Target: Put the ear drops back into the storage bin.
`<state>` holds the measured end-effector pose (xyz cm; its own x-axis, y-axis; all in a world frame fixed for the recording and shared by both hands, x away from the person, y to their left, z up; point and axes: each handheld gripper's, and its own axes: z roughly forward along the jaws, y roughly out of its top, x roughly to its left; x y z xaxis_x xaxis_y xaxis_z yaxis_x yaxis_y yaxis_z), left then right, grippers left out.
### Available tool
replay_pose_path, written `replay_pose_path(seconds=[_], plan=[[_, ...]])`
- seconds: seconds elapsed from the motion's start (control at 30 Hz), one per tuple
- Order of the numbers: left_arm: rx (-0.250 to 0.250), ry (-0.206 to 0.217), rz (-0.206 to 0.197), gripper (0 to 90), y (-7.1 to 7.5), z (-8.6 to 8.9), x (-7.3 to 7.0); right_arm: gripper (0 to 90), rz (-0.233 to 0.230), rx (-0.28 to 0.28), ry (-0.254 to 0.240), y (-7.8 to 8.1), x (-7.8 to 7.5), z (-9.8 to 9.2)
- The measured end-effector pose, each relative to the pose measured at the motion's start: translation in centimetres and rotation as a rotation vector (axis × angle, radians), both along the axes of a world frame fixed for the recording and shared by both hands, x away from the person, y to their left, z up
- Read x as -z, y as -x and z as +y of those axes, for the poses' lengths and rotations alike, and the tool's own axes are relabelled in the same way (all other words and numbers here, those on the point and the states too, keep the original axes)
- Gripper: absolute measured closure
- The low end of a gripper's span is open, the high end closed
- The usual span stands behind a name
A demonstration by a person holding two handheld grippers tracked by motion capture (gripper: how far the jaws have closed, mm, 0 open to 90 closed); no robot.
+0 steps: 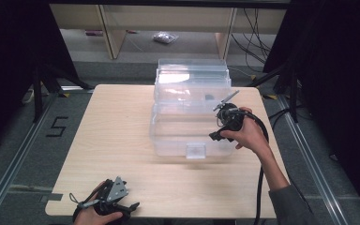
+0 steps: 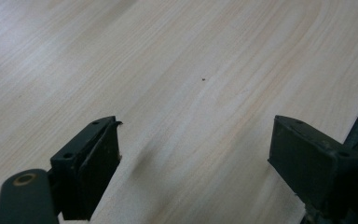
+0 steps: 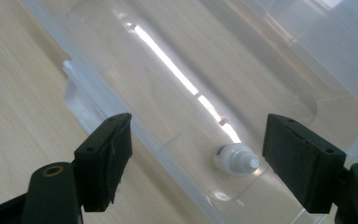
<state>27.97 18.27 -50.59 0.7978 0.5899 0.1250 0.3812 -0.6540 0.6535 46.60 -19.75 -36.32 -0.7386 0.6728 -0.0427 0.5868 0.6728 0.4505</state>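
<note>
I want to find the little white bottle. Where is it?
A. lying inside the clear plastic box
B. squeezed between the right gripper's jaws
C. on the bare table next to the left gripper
A: the right gripper view shows the little white bottle lying on the bottom of the clear plastic box, with the right gripper open above it, its jaws not touching it.

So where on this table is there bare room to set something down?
The table's whole left half is bare, from the clear bin to the left edge. The front strip between the two claws is free too. It is crowded at the right, where the right claw hovers over the bin.
</note>
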Motion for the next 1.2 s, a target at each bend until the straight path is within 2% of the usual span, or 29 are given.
replay_pose_path(seconds=[0.03,0.07,0.13,0.17,0.33,0.4,0.43,0.5,0.57,0.6,0.63,0.73,0.77,0.83,0.9,0.93,0.97,1.0,1.03,1.1,1.17,1.2], plan=[[0.013,-0.007,-0.003,15.6,-0.1,0.0,0.0,25.0,0.000,0.003,-0.003,0.1,-0.1,0.0],[-0.013,0.010,-0.015,15.6,-0.1,-0.2,0.2,25.0,-0.007,-0.003,-0.004,0.2,-0.1,0.0],[0.006,0.001,-0.006,15.6,-0.1,0.0,0.0,25.0,-0.002,0.005,-0.014,0.5,-0.2,0.0],[-0.004,0.003,0.002,15.6,0.0,0.0,0.0,24.9,-0.013,-0.005,-0.017,0.6,-0.2,-0.1],[0.010,-0.005,-0.006,15.6,-0.1,0.0,0.0,24.4,-0.026,-0.006,-0.033,1.2,-0.2,-0.4],[0.009,-0.008,-0.006,15.6,0.0,0.0,0.0,24.4,-0.014,0.020,-0.058,1.6,-0.3,-0.4],[0.010,-0.012,-0.002,15.6,-0.1,0.0,-0.1,24.4,-0.045,-0.008,-0.054,1.7,-0.2,-0.6],[-0.006,0.005,-0.002,15.6,0.0,0.0,0.0,24.1,-0.036,-0.001,-0.068,2.1,-0.2,-0.6],[0.006,-0.008,-0.013,15.6,-0.1,0.0,0.0,24.2,-0.040,-0.012,-0.071,2.2,-0.2,-0.6],[-0.012,0.018,-0.013,15.6,0.0,-0.1,0.1,24.0,-0.053,-0.016,-0.077,2.4,-0.2,-0.6],[-0.004,0.000,0.000,15.6,0.0,0.0,0.0,24.1,-0.058,-0.022,-0.094,2.7,0.0,-0.6],[-0.010,0.003,-0.005,15.6,0.0,0.0,0.0,23.9,-0.050,-0.014,-0.116,3.1,0.0,-0.6],[-0.011,0.016,-0.015,15.6,0.0,-0.1,0.1,23.8,-0.060,-0.015,-0.118,3.3,0.1,-0.5],[-0.003,0.000,0.000,15.6,0.0,0.0,0.0,23.8,-0.057,-0.030,-0.127,3.7,0.4,-0.3],[-0.010,0.004,-0.005,15.6,0.0,0.0,0.0,23.6,-0.065,-0.036,-0.133,3.9,0.6,-0.3],[-0.016,0.022,-0.013,15.6,0.0,-0.1,0.1,23.6,-0.050,-0.030,-0.142,4.2,0.7,-0.2],[0.000,0.004,-0.009,15.6,0.0,0.0,0.0,23.5,-0.052,-0.033,-0.140,4.2,0.7,-0.2],[0.009,-0.012,-0.011,15.6,-0.1,0.1,-0.1,23.4,-0.074,-0.051,-0.154,4.4,1.0,-0.2],[-0.024,0.033,-0.003,15.6,0.0,-0.1,0.2,23.5,-0.064,-0.053,-0.149,4.5,1.0,-0.2],[-0.027,0.024,-0.009,15.6,0.0,-0.2,0.2,23.7,-0.070,-0.053,-0.153,4.8,1.4,-0.3],[0.010,-0.012,-0.011,15.6,-0.1,0.0,-0.1,23.6,-0.048,-0.042,-0.165,5.1,1.4,-0.4],[-0.004,0.008,-0.016,15.6,-0.1,-0.1,0.1,23.4,-0.047,-0.025,-0.164,5.3,1.3,-0.5]])
